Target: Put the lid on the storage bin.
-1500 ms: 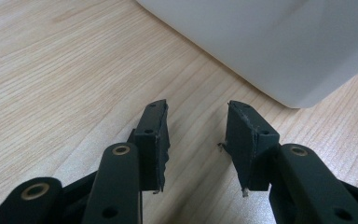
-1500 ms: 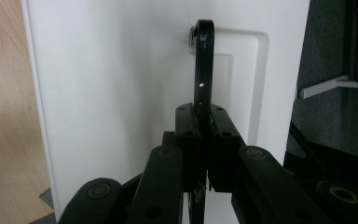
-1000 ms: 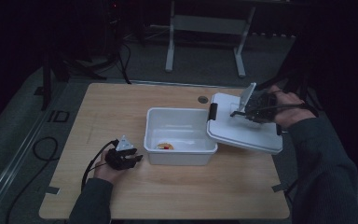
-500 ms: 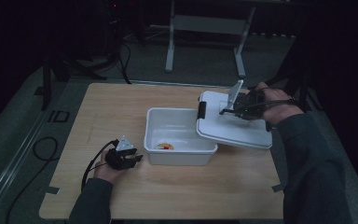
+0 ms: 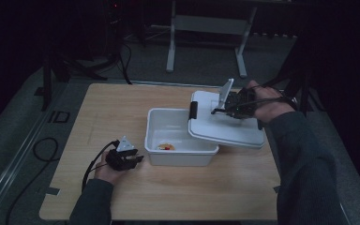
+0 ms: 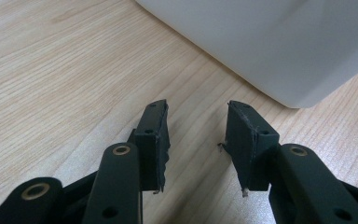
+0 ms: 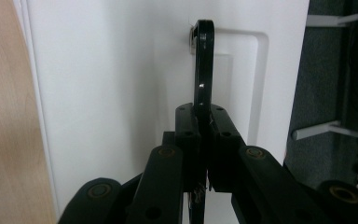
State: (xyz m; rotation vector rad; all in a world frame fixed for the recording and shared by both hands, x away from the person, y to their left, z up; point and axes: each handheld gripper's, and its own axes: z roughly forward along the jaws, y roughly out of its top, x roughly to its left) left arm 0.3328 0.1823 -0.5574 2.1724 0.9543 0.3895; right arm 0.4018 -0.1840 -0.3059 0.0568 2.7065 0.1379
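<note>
Tongs (image 7: pixel 204 135) clamped on lid handle (image 7: pixel 203 65)

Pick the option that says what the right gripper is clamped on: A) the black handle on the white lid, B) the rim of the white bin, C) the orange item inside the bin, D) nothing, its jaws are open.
A: in the right gripper view the right gripper has both jaws pressed against the thin black handle that stands up from the white lid.
</note>
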